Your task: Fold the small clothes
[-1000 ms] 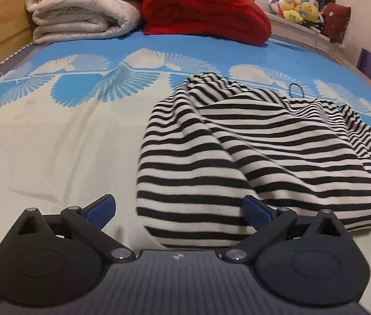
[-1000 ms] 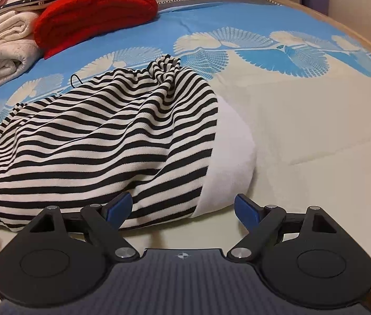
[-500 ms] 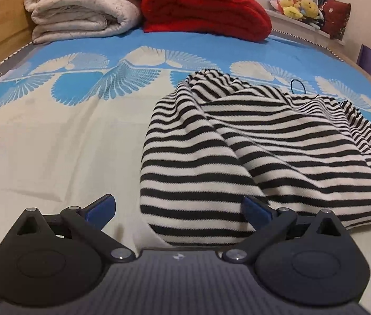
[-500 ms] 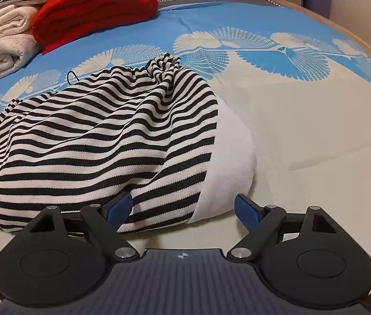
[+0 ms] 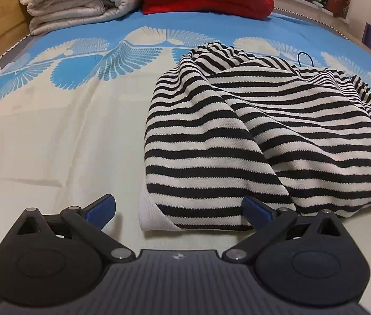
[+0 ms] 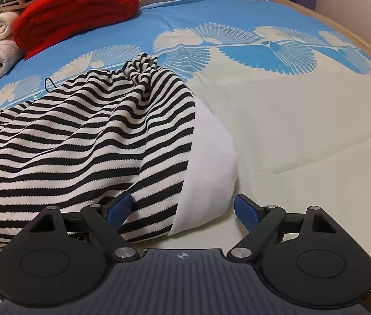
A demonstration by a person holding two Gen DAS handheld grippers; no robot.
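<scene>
Low in each frame, both hand-held grippers stand wide open, holding nothing: the left hand-held gripper (image 5: 179,211) straddles the white-edged near corner of the striped knit top (image 5: 238,136), and the right hand-held gripper (image 6: 184,208) frames its white hem. Crumpled, the top lies mid-frame on the bed (image 5: 54,131). Both grippers tilt downward.

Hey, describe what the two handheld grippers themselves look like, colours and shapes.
Both match: the left gripper and right gripper each have a ribbed dark grey body bearing a small round emblem, two rounded black side housings, black link arms on silver pivots, and blue pads on the fingers.
</scene>
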